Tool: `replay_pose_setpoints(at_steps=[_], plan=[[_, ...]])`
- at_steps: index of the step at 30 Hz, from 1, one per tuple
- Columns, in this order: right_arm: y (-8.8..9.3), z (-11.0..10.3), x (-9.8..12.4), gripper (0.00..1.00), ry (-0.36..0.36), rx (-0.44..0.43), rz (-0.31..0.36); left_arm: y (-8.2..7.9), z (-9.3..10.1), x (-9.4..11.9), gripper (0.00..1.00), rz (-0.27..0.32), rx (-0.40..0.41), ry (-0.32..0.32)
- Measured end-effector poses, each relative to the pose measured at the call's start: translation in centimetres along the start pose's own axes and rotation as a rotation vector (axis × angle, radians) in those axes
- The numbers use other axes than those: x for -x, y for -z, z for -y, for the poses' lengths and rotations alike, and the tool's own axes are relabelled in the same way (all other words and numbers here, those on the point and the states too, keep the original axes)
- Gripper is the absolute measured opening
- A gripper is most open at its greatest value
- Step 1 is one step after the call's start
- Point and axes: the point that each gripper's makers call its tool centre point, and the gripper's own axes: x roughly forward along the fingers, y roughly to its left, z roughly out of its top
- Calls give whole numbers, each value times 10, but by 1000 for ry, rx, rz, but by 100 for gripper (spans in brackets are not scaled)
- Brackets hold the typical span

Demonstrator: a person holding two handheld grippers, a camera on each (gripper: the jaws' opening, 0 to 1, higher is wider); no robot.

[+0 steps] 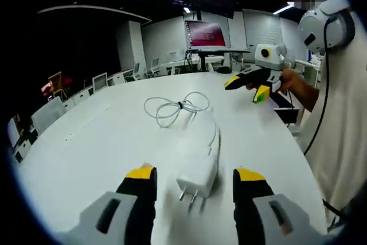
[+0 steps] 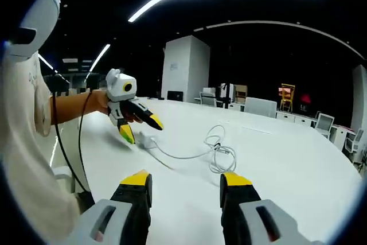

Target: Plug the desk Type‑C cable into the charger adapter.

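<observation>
Hovering my left gripper [image 1: 194, 177] low over the white table [image 1: 103, 136], jaws spread wide, nothing between them but air. White charger adapter [image 1: 198, 179] lies flat on the table between my left jaws, not touched by either, prongs pointing back toward the camera. It looks a bit blurred, so I can't read the port end. A white cable [image 1: 213, 133] runs from the adapter's far end to a loosely bundled coil [image 1: 175, 107] further out on the table; whether the plug is seated in the adapter, can't tell from here.

My right gripper [image 1: 248, 87] sits above the table past the coil, off to the right in the left gripper view, held in my hand [image 1: 291, 78]. In the right gripper view its jaws [image 2: 186, 185] stand apart, empty, with the cable coil [image 2: 221, 153] ahead on the table [image 2: 287, 164] and the adapter [image 2: 147, 140] just under my left gripper [image 2: 140, 127].

Chairs [image 2: 261, 106] line the far table edge.
</observation>
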Motion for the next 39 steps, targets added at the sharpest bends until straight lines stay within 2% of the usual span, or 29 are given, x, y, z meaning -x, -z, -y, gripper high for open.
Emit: replay_pose_setpoints(at_steps=[17,20,22,24,28,36,39], plan=[[-4,2,5,47,18,15,5,2,1,-10,37,46,22,65],[-6,3,5,47,19,19,7,5,0,-11,31,45,26,70],[-5,4,5,47,21,20,4,6,-1,-12,31,53,53,72],[-5,4,4,46,22,21,3,5,0,-12,29,67,28,76],[-3,3,4,46,21,17,0,5,1,-10,26,84,49,83],[-4,-1,1,45,23,16,2,2,7,-11,25,100,30,105],[-4,-2,1,45,24,13,1,-2,2,-8,25,125,31,100]])
